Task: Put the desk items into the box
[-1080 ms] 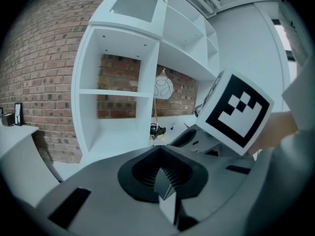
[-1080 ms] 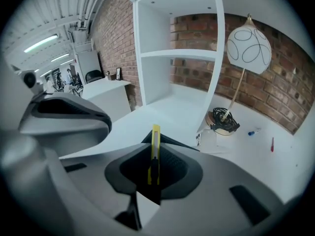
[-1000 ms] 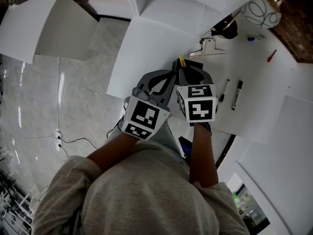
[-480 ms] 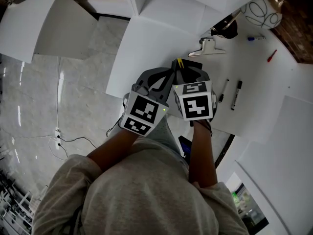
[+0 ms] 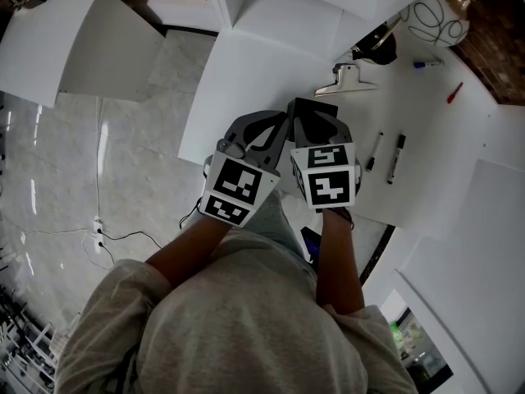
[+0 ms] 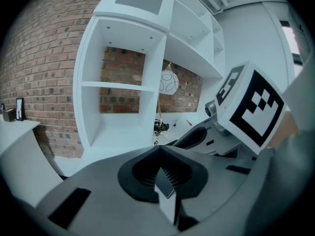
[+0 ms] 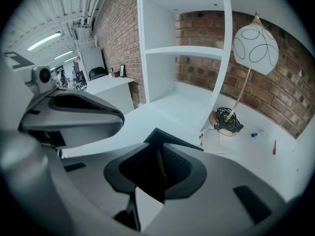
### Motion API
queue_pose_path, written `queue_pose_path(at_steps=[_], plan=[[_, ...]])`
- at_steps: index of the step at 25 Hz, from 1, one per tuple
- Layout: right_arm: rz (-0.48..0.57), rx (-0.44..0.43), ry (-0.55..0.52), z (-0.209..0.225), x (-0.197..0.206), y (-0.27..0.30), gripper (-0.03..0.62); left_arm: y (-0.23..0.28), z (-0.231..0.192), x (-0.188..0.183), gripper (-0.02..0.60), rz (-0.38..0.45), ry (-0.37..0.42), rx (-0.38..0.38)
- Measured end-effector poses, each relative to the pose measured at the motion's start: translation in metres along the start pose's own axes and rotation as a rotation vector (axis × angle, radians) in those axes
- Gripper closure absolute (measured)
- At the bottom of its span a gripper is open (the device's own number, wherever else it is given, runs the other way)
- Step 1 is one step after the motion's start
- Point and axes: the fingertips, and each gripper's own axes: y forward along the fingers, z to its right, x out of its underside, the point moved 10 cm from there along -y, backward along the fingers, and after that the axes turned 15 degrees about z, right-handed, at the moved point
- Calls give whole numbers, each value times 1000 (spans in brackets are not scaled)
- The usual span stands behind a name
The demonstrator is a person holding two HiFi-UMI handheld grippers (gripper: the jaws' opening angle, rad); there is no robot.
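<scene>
Head view, surface: white desk (image 5: 246, 80) above a pale marbled floor (image 5: 131, 154); white shelf unit (image 6: 123, 82) against a brick wall (image 6: 49, 58). Around: binder clip (image 5: 349, 80), two markers (image 5: 375, 152) side by side, blue pen (image 5: 426, 64), coiled cable (image 5: 377, 48) beside a globe lamp (image 5: 436, 19), all well apart from your tips. Task item: black box (image 5: 321, 105) near the desk's front edge. Your forearms run side by side, both grippers tilted down at it. Left gripper (image 6: 160, 149): jaws closed tip to tip, just beside the box. Right gripper (image 7: 158, 146): jaws have just been opening and stand apart, with a yellow pencil (image 7: 159, 165) between them, pads clear of it.
</scene>
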Motion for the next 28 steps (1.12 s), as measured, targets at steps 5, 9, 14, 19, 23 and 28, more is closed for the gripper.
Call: queue_pose_path(at_steps=[5,9,14,19,23,28], plan=[[96,66,-4,1,2,-15,519,-1,3,-5,572,9,6,6],[175,115,-5,2,-1,-33,520,0,9,-12,572,24,15,24],[288,192,8,2,-10,-57,551,3,21,-24,572,50,37,52],[374,254,9,2,-14,-80,576,5,33,-37,572,71,63,93],[433,288,11,0,-14,-99,577,5,43,-45,572,94,86,110],[467,325,5,0,-15,-121,577,6,58,-58,572,120,100,152]])
